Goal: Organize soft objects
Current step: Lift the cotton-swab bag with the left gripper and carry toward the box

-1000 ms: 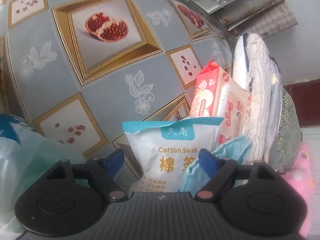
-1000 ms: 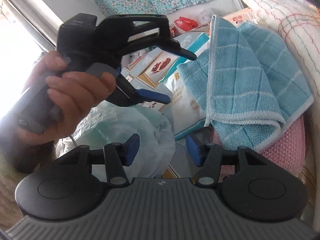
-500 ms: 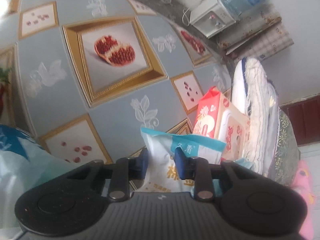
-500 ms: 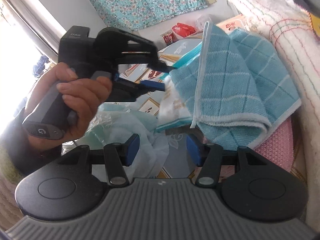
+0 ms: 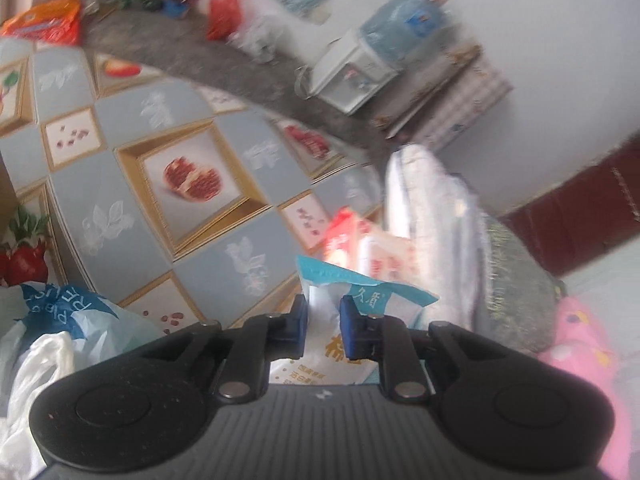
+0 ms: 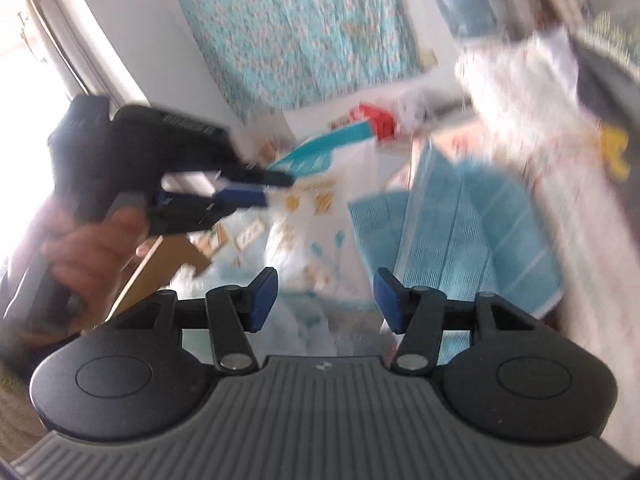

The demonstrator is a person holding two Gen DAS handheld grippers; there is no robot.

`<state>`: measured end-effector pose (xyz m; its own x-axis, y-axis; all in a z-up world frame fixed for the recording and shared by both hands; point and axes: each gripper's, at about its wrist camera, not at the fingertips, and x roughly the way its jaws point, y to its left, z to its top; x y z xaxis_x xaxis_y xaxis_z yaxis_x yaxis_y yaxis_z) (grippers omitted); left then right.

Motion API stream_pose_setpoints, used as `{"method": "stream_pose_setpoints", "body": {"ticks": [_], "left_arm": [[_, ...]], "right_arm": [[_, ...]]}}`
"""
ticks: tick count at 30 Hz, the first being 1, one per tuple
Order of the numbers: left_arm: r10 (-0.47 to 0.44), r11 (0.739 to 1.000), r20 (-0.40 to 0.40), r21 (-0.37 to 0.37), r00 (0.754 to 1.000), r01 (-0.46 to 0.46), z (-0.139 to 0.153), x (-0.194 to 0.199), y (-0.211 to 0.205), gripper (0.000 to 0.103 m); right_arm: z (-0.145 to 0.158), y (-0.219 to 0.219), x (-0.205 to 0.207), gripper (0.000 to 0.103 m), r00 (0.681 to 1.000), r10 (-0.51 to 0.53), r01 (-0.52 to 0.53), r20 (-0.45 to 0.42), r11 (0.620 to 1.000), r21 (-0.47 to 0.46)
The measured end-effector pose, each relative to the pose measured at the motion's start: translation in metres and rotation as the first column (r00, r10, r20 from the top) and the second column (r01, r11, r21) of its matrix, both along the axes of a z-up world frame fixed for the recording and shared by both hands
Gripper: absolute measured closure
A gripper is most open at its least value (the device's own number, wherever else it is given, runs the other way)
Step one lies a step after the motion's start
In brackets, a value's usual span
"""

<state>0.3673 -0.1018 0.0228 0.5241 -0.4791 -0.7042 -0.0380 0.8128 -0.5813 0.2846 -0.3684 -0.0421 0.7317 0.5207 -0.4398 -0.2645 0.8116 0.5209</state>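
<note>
My left gripper [image 5: 323, 327] is shut on the white cotton swab packet [image 5: 352, 344] with its teal top band, pads pressing its upper left part. In the right wrist view the packet [image 6: 320, 208] hangs lifted from the left gripper [image 6: 276, 190], which a hand [image 6: 88, 252] holds at the left. My right gripper [image 6: 325, 300] stands open with nothing between its fingers, below the packet. A blue checked cloth [image 6: 472, 232] lies to its right. A red-and-white wipes pack [image 5: 360, 248] leans against folded white towels [image 5: 432, 216].
The table carries a grey cloth with pomegranate pictures [image 5: 188, 184]. Plastic bags [image 5: 52, 332] lie at the near left, a pink soft thing [image 5: 580, 352] at the right. A water dispenser [image 5: 376, 56] stands at the back. A floral curtain [image 6: 304, 32] hangs on the wall.
The left gripper went from open to shut on the cotton swab packet and lifted it. Both wrist views tilted upward, showing more of the far wall.
</note>
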Motion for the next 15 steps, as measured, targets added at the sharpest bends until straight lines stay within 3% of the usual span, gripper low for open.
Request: {"method": "stream_pose_setpoints", "body": {"ticks": [6, 11, 13, 15], "left_arm": [[-0.092, 0.996, 0.096, 0.001, 0.991, 0.092, 0.035, -0.034, -0.002, 0.086], [-0.154, 0.988, 0.126, 0.008, 0.980, 0.155, 0.054, -0.065, -0.002, 0.086], [-0.170, 0.985, 0.141, 0.003, 0.975, 0.172, 0.063, -0.078, 0.001, 0.086], [-0.181, 0.983, 0.166, 0.015, 0.969, 0.181, 0.075, -0.092, 0.006, 0.086]], "right_arm": [[0.020, -0.021, 0.004, 0.037, 0.994, -0.015, 0.011, 0.112, 0.999, 0.040], [0.022, -0.029, 0.007, 0.037, 0.989, 0.027, -0.050, 0.148, 0.986, 0.158], [0.024, -0.029, 0.001, 0.041, 0.989, 0.047, -0.074, 0.141, 0.978, 0.195], [0.027, -0.027, -0.005, 0.055, 0.987, 0.067, -0.099, 0.143, 0.968, 0.232]]}}
